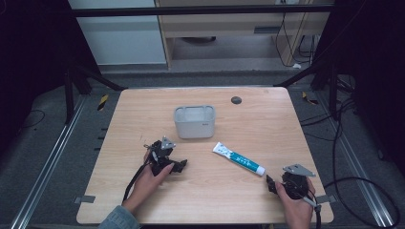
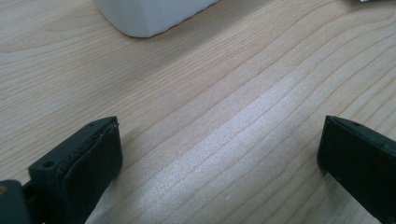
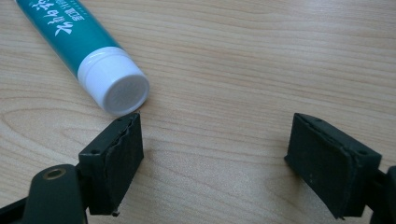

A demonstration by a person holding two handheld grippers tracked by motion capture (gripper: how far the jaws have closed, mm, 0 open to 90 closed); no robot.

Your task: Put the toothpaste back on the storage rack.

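A teal and white toothpaste tube [image 1: 239,159] lies on the wooden table [image 1: 258,119], right of centre, its white cap [image 3: 114,86] towards the front right. A white bin [image 1: 194,122] stands behind the middle. My right gripper [image 1: 271,183] rests at the front right, jaws open, its left jaw just short of the cap; bare wood shows between the fingers [image 3: 116,158]. My left gripper [image 1: 177,165] lies at the front left in a hand, open over bare wood, with the bin's base [image 2: 149,16] ahead of its fingers [image 2: 91,158].
A small dark round disc [image 1: 236,99] sits in the table near the back edge. Cables trail off the table's right side. A dark floor and metal frame legs surround the table.
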